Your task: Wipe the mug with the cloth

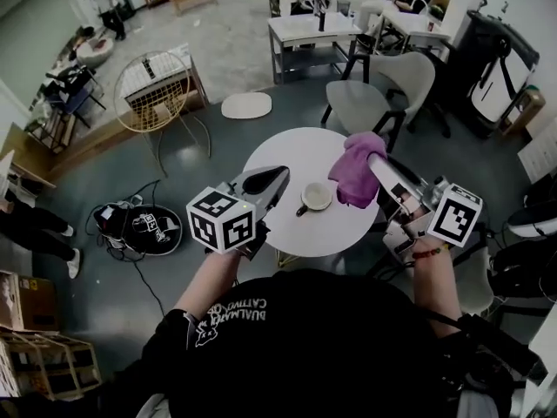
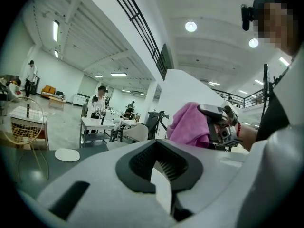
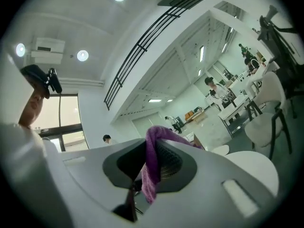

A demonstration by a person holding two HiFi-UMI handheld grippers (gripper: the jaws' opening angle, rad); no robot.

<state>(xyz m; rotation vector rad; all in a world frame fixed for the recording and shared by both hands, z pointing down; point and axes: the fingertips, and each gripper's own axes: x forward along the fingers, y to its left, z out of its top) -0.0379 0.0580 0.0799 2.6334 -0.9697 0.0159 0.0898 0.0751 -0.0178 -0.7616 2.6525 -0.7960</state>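
Head view: right gripper (image 1: pixel 376 160) clamps cloth (image 1: pixel 357 179) just right of mug (image 1: pixel 316 197); left gripper (image 1: pixel 278 175) (closed, empty) is nr mug's left.

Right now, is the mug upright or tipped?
Upright: the mug stands on the round table, its open mouth facing up in the head view.

The left forearm (image 1: pixel 207 279) and right forearm (image 1: pixel 432 284) reach forward, holding both claws roughly level. The left claw (image 1: pixel 277 179) has its jaws pressed together with nothing between them. The right claw (image 1: pixel 376 165) is clamped on the purple cloth (image 1: pixel 357 172), which bunches over its tips. A red bracelet (image 1: pixel 426 252) circles the right wrist.
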